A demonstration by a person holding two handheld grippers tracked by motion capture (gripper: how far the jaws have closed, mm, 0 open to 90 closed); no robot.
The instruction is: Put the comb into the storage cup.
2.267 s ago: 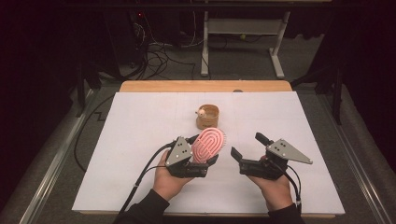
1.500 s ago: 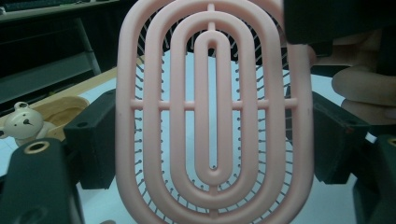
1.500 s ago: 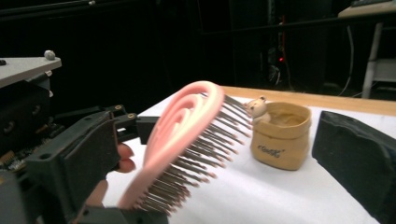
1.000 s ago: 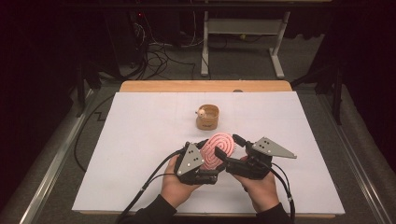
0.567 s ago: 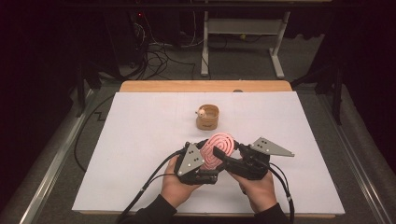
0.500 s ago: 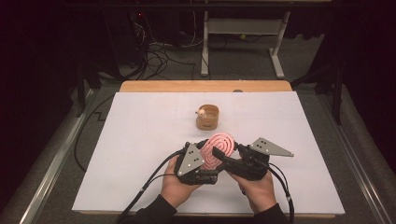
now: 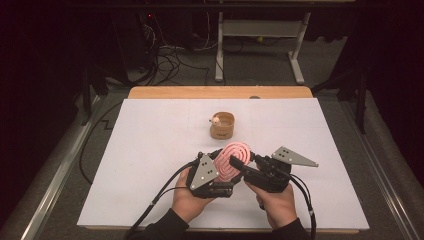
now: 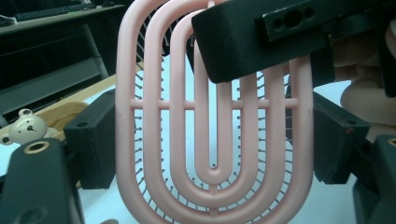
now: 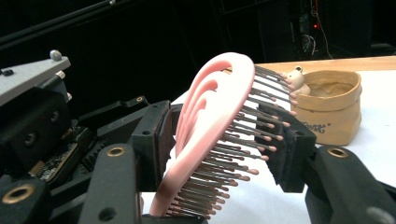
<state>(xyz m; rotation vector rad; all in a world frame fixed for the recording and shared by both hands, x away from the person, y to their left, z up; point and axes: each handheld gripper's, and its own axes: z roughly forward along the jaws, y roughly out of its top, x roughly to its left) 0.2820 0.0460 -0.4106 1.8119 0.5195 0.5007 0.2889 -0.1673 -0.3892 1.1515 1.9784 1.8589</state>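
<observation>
Right claw (image 7: pixel 248 162) came in from the side, jaws just closing across pink oval vented plastic hairbrush (image 7: pixel 233 161); left claw (image 8: pixel 210 140) grips its edges. Handover approx half done: left release pending.

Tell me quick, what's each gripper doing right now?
Left gripper: shut on the pink brush, gripping its edges.
Right gripper: jaws just closing around the brush, pads at back and bristles.

Both hands near worktop's near edge. Left gripper (image 7: pixel 220 162) clamped, jaws wide. Right gripper (image 7: pixel 243 165) just beside it, jaws just closing.
</observation>
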